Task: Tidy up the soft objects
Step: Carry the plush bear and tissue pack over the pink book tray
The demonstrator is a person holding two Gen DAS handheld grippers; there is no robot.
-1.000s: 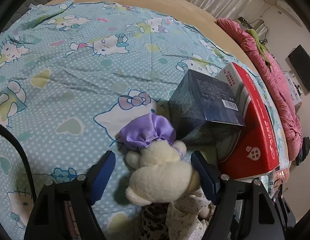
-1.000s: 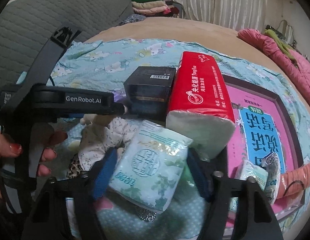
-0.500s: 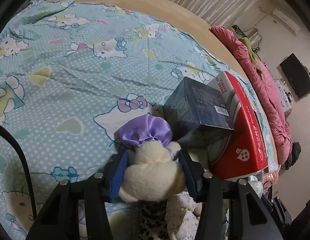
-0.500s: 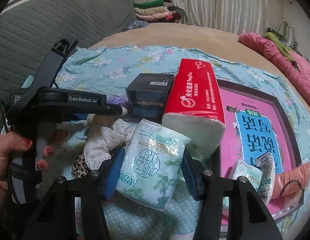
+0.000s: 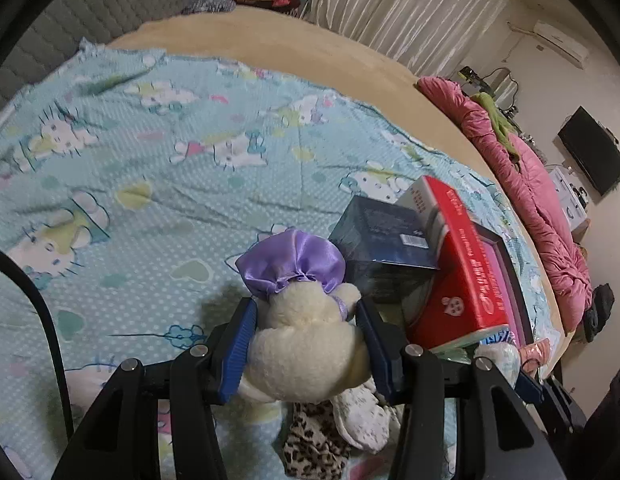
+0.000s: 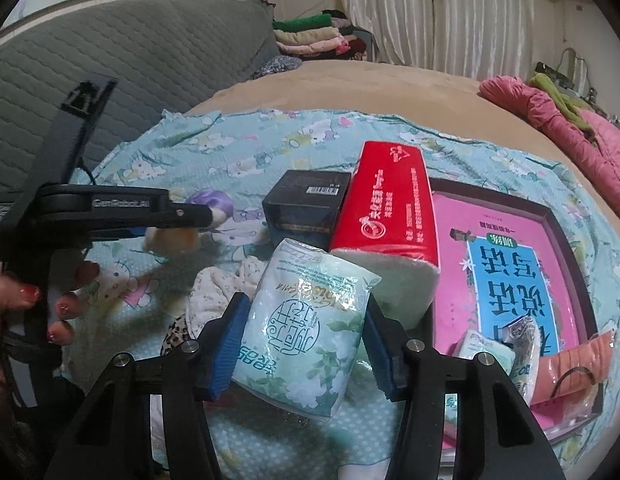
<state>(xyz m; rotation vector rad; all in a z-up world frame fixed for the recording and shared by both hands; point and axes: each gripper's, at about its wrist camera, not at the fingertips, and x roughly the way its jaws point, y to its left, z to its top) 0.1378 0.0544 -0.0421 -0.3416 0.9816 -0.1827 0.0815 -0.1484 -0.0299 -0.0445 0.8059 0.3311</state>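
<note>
Gripping the cream plush toy [image 5: 306, 344] by its body, my left gripper [image 5: 306, 344] pinches it between both blue pads above the cat-print blanket [image 5: 150, 184]; its purple satin bonnet [image 5: 292, 266] points away from the camera. My right gripper [image 6: 300, 344] clamps a pale green tissue pack [image 6: 300, 320] in the same manner, the pack tilted between the pads. Beyond both lie a dark box [image 6: 306, 208] and a red tissue brick [image 6: 390, 216], touching side by side. Right of these sits a pink-lined tray [image 6: 558, 216]. White and leopard-print cloth [image 5: 330, 432] lies under the toy.
</note>
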